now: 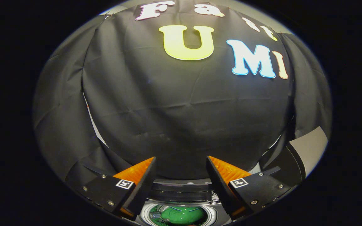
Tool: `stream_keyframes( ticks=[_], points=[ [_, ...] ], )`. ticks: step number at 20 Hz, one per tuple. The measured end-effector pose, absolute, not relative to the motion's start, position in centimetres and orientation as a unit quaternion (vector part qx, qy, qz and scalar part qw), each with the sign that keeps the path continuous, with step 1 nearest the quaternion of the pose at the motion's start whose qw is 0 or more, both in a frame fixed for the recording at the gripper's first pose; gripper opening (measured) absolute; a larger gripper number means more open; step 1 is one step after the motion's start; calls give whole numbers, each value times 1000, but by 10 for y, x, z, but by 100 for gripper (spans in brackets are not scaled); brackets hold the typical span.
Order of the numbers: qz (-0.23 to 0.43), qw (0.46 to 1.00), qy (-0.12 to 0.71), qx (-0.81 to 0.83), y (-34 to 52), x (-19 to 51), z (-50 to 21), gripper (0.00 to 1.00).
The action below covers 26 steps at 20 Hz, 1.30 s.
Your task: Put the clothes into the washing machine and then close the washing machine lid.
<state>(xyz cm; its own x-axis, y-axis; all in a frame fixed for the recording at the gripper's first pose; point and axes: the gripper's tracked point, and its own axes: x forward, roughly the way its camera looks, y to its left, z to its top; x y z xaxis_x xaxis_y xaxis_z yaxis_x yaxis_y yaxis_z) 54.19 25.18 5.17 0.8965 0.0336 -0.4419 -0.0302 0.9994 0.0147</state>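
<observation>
The washing machine (181, 201) sits low and near, just under my fingers, its round white-rimmed drum open between them. Green clothes (181, 215) already lie inside the drum. The dark lid (182, 190) stands raised on the far side of the opening. My gripper (181, 166) hovers above with its fingers spread apart, holding nothing. Beyond it hangs the black cloth wall (181, 119).

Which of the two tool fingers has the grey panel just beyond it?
The right finger; the grey panel rises beside it. The tool is open.

Hand-held gripper (181, 163) fingers apart above washing machine (181, 191) holding green clothes (181, 215).
</observation>
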Motion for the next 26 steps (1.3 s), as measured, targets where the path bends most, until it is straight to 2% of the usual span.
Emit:
stream_keyframes(
  ticks=[26],
  points=[
    [56, 989, 138, -2, 254, 449, 44, 95]
  ],
)
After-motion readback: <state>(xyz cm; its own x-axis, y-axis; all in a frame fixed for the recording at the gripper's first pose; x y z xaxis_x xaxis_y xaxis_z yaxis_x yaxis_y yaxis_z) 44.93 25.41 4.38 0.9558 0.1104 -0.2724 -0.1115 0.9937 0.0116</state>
